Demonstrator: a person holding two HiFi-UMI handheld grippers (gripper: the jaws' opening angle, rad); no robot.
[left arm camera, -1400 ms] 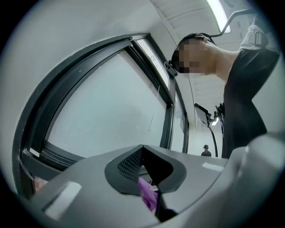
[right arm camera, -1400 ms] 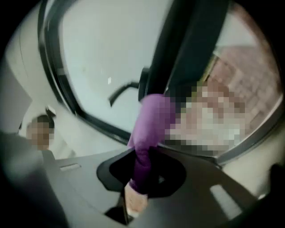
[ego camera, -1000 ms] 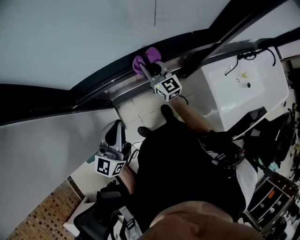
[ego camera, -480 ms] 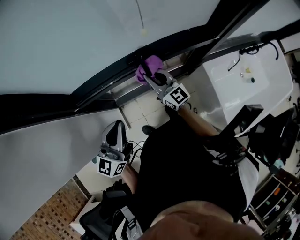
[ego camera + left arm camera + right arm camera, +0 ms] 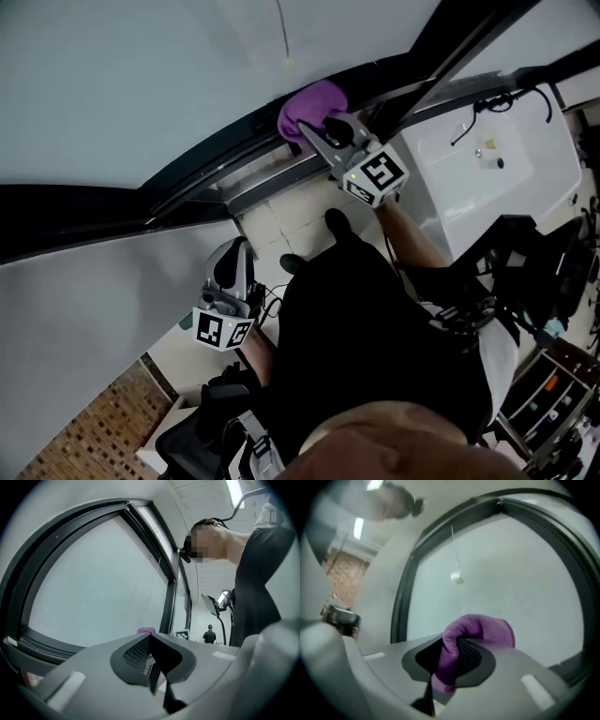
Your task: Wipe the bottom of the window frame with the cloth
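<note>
Count: two grippers, one cloth, one window frame.

1. Left gripper (image 5: 234, 258): positioned nearest the person, low at the left, over the tiled floor (image 5: 281, 225) and well apart from the frame. In the left gripper view its jaws are together at the tips with nothing between them. It touches nothing.

2. Right gripper (image 5: 325, 129): extended farther, up and to the right, at the bottom rail of the window frame (image 5: 211, 167). In the right gripper view its jaws are clamped on one purple cloth (image 5: 480, 627). A fold of the cloth hangs down between the pads (image 5: 469, 652), and the rest bunches over the jaw tips.

3. Cloth (image 5: 311, 101): lies on the dark bottom rail, at the far end of the right gripper, just left of the upright frame member (image 5: 441, 52).

4. Beyond the rail is the glass pane (image 5: 141, 75). One thin pull cord (image 5: 454, 550) with a small end piece hangs in front of it, above the cloth.
</note>
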